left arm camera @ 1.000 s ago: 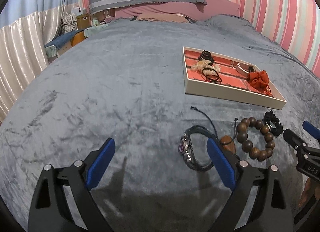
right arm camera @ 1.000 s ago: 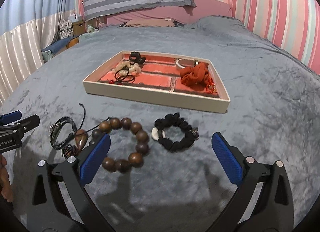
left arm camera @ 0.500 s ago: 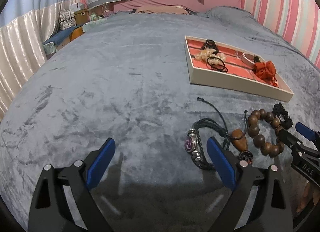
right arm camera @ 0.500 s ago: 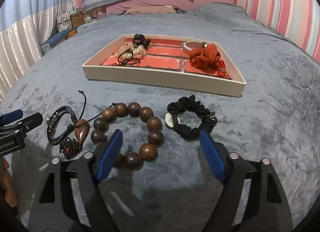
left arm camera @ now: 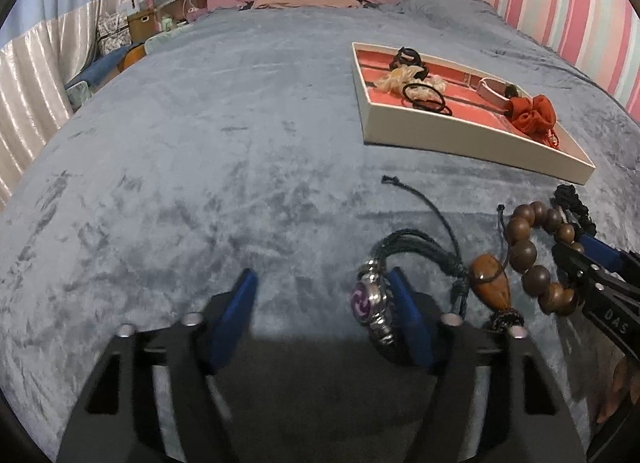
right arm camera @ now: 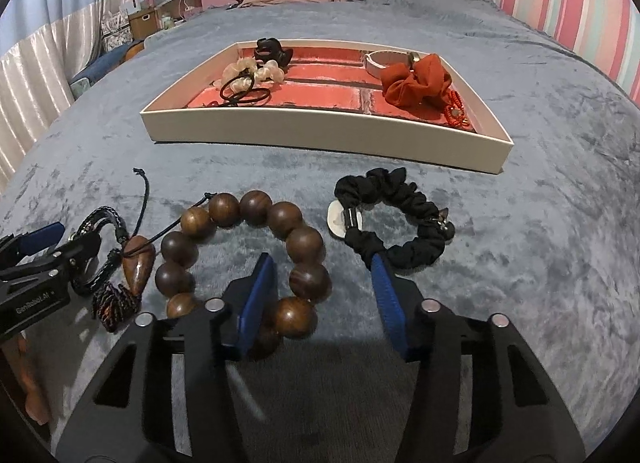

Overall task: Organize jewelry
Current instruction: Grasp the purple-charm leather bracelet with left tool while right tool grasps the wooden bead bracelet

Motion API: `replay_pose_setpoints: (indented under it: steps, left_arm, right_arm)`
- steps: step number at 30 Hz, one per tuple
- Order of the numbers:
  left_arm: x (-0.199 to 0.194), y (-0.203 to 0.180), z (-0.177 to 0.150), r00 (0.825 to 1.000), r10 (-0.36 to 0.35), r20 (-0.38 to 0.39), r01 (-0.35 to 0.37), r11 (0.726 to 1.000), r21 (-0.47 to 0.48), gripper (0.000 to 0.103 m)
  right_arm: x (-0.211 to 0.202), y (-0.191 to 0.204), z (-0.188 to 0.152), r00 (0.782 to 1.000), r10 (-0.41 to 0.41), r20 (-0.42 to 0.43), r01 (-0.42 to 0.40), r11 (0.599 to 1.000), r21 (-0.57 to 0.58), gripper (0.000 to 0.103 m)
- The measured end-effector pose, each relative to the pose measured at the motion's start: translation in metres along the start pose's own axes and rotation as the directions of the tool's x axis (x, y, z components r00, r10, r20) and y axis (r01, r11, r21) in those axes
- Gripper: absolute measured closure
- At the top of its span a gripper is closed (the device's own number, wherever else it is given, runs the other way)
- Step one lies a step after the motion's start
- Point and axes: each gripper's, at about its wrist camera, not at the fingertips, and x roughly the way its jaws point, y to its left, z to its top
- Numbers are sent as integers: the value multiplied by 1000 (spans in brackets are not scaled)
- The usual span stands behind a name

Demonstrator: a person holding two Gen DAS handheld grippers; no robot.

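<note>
My left gripper (left arm camera: pixel 322 303) hangs low over the grey blanket with its jaws closing. The purple-charm clasp of a black braided bracelet (left arm camera: pixel 366 299) lies just inside its right finger (left arm camera: pixel 408 315), and the left pad is well clear. My right gripper (right arm camera: pixel 322 295) is closing too. Its left finger (right arm camera: pixel 256 303) sits inside the wooden bead bracelet (right arm camera: pixel 248 247), with the near-right beads between the pads. Its right finger reaches the near edge of a black scrunchie (right arm camera: pixel 392 223). Neither pair of pads presses anything. A cream tray (right arm camera: pixel 320 131) with red compartments lies beyond.
A wooden drop pendant (right arm camera: pixel 138 263) on a cord lies between the two bracelets. The tray holds hair ties, a cream scrunchie, a black clip, an orange scrunchie (right arm camera: pixel 416 81) and a pale band. Pillows and a striped wall stand at the far end of the bed.
Both grippers have sunk toward the blanket and their jaws have narrowed. The left now straddles the black bracelet's clasp. The right's left finger has entered the bead loop.
</note>
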Motion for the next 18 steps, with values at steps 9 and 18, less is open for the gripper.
replay_pose_setpoints:
  steps: [9, 18]
  left_arm:
    - [0, 3, 3, 1000, -12, 27, 12, 1000, -11, 79]
    - [-8, 4, 3, 998, -41, 42, 42, 999, -24, 89]
  right_arm:
    - [0, 4, 0, 1000, 24, 19, -23, 1000, -18, 81]
    - [-15, 11, 5, 995, 31, 90, -26, 998, -59, 83]
